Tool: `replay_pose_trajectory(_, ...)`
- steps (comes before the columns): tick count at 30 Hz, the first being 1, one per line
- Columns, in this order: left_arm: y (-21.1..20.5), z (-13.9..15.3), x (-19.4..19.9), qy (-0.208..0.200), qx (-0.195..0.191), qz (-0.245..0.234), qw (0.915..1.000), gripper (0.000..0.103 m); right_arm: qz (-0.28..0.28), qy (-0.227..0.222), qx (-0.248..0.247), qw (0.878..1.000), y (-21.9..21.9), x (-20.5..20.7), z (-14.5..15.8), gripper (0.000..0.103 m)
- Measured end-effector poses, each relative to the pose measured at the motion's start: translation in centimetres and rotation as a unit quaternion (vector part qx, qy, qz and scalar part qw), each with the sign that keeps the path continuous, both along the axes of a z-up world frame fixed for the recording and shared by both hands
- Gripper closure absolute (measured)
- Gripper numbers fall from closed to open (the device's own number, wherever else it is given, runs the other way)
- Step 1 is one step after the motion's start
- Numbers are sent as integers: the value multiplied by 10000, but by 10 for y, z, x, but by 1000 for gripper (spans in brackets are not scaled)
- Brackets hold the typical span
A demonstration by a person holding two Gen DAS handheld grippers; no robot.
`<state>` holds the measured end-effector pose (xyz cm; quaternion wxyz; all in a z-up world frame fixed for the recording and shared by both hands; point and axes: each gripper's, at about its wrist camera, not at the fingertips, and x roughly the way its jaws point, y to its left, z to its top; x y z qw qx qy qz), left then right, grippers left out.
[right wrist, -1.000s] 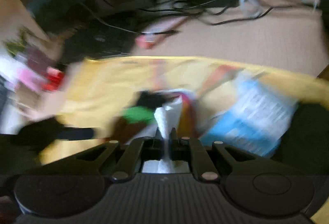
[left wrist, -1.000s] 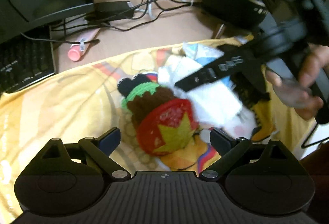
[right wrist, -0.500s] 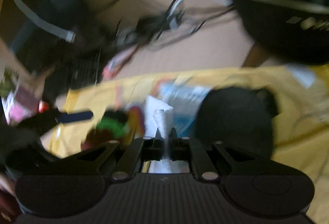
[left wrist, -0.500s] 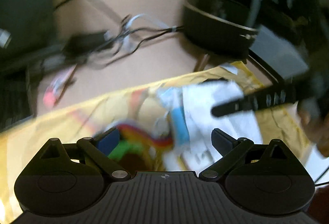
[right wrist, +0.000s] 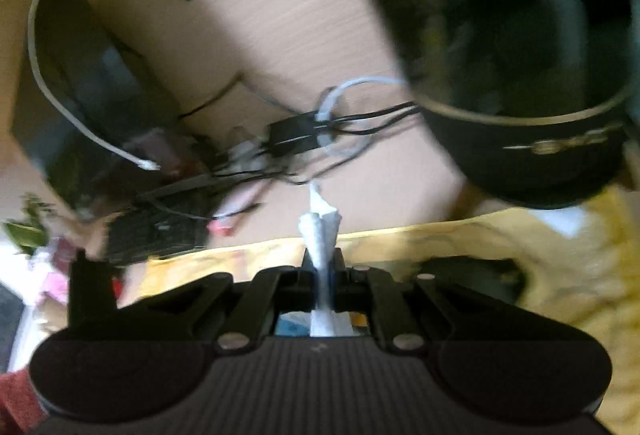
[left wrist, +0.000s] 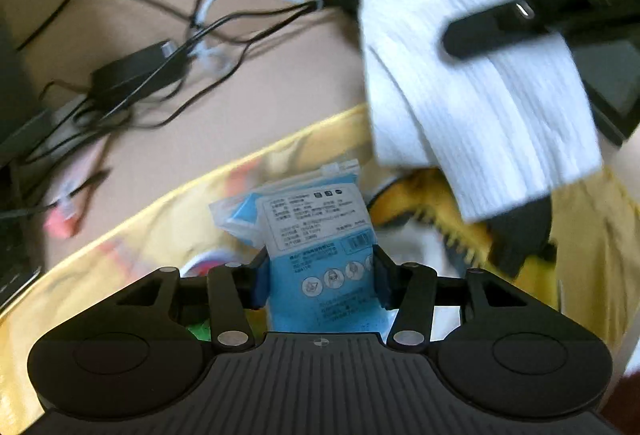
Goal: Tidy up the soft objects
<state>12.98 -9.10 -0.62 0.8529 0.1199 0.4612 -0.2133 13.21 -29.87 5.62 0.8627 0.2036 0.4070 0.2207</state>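
Observation:
A blue and white plastic packet [left wrist: 316, 231] lies on the yellow printed cloth [left wrist: 160, 235], between the fingers of my left gripper [left wrist: 320, 271]. The jaws are closing and both pads touch the packet's sides. My right gripper [right wrist: 322, 267] is shut on a white ribbed cloth [right wrist: 320, 231], pinched into a thin fold. In the left wrist view the same white cloth [left wrist: 480, 107] hangs lifted at the upper right, with a black finger [left wrist: 492, 31] of the right gripper across it.
A black and yellow soft item [left wrist: 460, 219] lies on the cloth under the hanging fabric. Tangled cables and a power adapter [left wrist: 140, 71] cover the wooden desk behind. A black round container [right wrist: 540, 155] stands at the back right, a keyboard [right wrist: 156, 231] at the left.
The left gripper moved from above a crocheted toy to the blue packet, and its jaws narrowed around it. The right gripper rose, lifting the white cloth off the pile.

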Motion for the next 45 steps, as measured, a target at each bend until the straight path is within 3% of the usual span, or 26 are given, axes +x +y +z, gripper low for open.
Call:
replay_pose_trajectory(3, 13, 1, -6, 186, 59, 190, 9996, 48, 482, 231, 705, 9961, 27, 17, -12, 96)
replay_pose_trajectory(5, 14, 0, -9, 191, 64, 295, 9994, 47, 689, 432, 772, 9937, 46, 24, -25, 97)
replay_pose_trajectory(8, 14, 1, -13, 204, 14, 354, 9992, 46, 883, 775, 188, 9929, 73, 29, -51, 96)
replay_pose_trajectory(11, 16, 1, -16, 218, -24, 331, 9992, 43, 967, 738, -570, 9909, 80, 21, -63, 96)
replay_pose_trajectory(13, 16, 0, -16, 274, -101, 311, 9991, 39, 919, 839, -746, 9894, 76, 17, -70, 96)
replay_pose_trajectory(17, 19, -1, -15, 438, -494, 323, 9973, 8, 769, 927, -1131, 9863, 68, 11, -78, 96)
replay_pose_trajectory(21, 25, -8, -5, 717, -1107, 719, 9887, 9, 532, 826, -967, 9905, 52, 7, -68, 96)
replay_pose_trajectory(22, 29, -11, -2, 766, -1277, 898, 9848, 15, 445, 787, -909, 9918, 45, 5, -62, 96)
replay_pose_trajectory(23, 31, -11, -1, 724, -1294, 1043, 9834, 45, 360, 743, -864, 9928, 39, 5, -58, 95)
replay_pose_trajectory(24, 33, -10, 0, 680, -1291, 1141, 9827, 47, 270, 696, -817, 9939, 33, 4, -53, 95)
replay_pose_trajectory(26, 32, -4, 3, 547, -1104, 997, 9874, 49, 138, 634, -691, 9955, 24, 5, -46, 95)
replay_pose_trajectory(27, 26, 1, 1, 307, -779, 806, 9932, 49, 82, 594, -620, 9963, 21, 5, -42, 95)
replay_pose_trajectory(28, 15, 7, -3, -121, -217, 504, 9984, 49, 25, 553, -548, 9970, 17, 5, -38, 96)
replay_pose_trajectory(29, -2, 9, -14, -742, 575, 79, 9956, 49, -8, 504, -523, 9974, 14, 6, -35, 96)
replay_pose_trajectory(30, -21, 4, -28, -1438, 1470, -412, 9778, 48, -38, 414, -516, 9978, 14, 7, -30, 96)
replay_pose_trajectory(31, -38, -2, -42, -2046, 2269, -885, 9481, 48, -58, 324, -514, 9981, 16, 8, -25, 96)
replay_pose_trajectory(33, -62, -24, -68, -2691, 3215, -1691, 8920, 48, -60, 165, -449, 9988, 20, 11, -17, 96)
replay_pose_trajectory(34, -69, -31, -76, -2665, 3264, -1931, 8861, 47, -35, 96, -349, 9993, 22, 12, -13, 96)
replay_pose_trajectory(36, -77, -38, -84, -2452, 3148, -2081, 8930, 45, 47, -30, -59, 10000, 25, 13, -5, 96)
replay_pose_trajectory(39, -84, -42, -92, -2380, 3028, -2101, 8986, 34, 397, 7, 803, 9960, 30, 18, 0, 96)
replay_pose_trajectory(41, -83, -35, -93, -2263, 2722, -2093, 9115, 23, 628, 206, 1081, 9919, 40, 24, -7, 96)
replay_pose_trajectory(43, -79, -24, -96, -2052, 2314, -2163, 9261, 14, 687, 469, 731, 9938, 55, 29, -22, 96)
replay_pose_trajectory(45, -74, -16, -100, -1878, 2034, -2171, 9361, 14, 678, 586, 370, 9953, 59, 25, -30, 96)
